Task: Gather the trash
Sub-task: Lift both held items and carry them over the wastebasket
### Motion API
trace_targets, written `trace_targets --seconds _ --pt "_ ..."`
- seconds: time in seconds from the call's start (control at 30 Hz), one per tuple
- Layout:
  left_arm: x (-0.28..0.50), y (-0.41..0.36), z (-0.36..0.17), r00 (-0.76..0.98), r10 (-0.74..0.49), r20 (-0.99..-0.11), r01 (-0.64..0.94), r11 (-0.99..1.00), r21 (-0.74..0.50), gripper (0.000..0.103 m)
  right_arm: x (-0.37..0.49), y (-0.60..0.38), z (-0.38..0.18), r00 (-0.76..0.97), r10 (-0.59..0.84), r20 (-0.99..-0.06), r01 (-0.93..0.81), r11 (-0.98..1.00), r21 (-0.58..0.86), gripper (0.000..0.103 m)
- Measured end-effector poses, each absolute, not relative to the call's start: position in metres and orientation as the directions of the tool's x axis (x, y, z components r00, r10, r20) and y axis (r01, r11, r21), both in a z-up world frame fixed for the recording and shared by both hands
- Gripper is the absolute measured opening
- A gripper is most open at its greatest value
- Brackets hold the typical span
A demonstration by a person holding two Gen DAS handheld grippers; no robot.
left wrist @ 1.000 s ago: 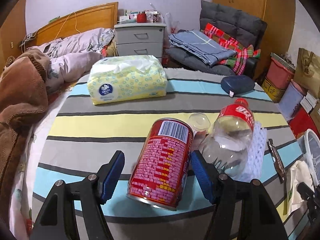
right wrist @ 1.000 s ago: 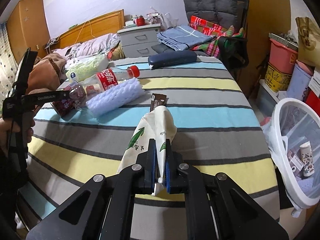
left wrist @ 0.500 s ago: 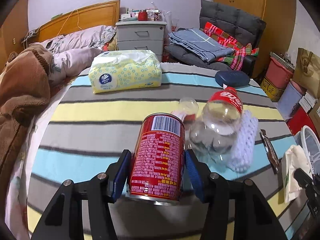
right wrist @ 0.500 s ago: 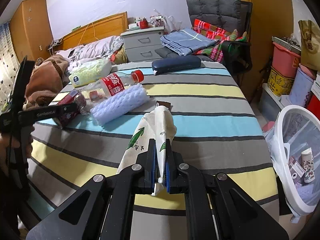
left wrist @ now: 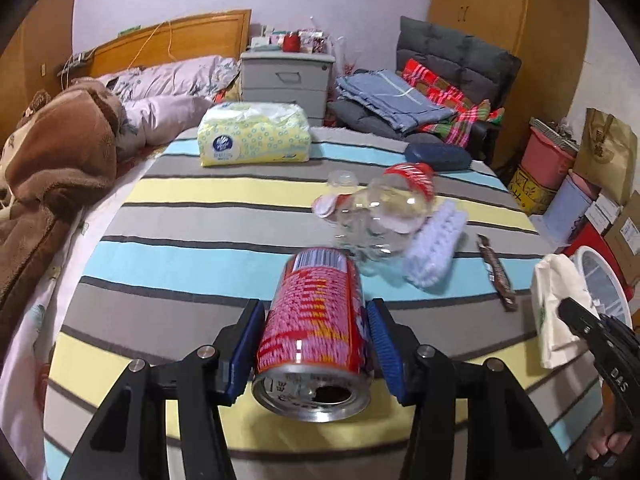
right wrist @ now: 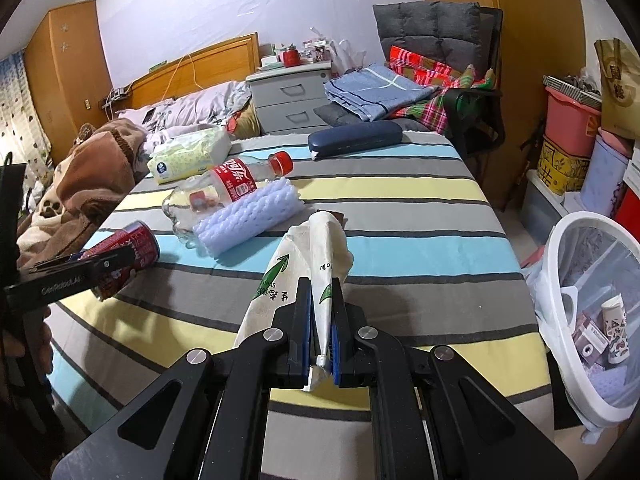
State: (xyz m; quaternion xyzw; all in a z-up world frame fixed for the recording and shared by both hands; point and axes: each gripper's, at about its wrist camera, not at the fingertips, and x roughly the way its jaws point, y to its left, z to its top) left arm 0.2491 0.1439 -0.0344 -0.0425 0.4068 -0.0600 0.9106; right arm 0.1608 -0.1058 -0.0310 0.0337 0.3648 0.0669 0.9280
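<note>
Both grippers loaded — left gripper (left wrist: 316, 340) clamps can (left wrist: 314, 332) (red), right gripper (right wrist: 321, 320) pinches wrapper (right wrist: 308, 264).

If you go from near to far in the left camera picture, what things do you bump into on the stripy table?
red can in the left gripper → clear plastic bottle → yellow tissue pack

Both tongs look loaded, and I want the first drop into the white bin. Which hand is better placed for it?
Right. The right tongs pinch the white bag, and the bin sits just to their right. The left tongs hold the red can at the table's far side from the bin.
</note>
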Motion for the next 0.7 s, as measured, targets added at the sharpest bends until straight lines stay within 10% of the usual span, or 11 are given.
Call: trace_targets --seconds 0.7 --pt "0.205 0.111 -0.027 0.697 -0.118 -0.707 0.07 0.993 -0.096 0.054 0.138 -0.118 -0.016 0.754 0.172 -0.634 -0.119 0.985 0.126 0.007"
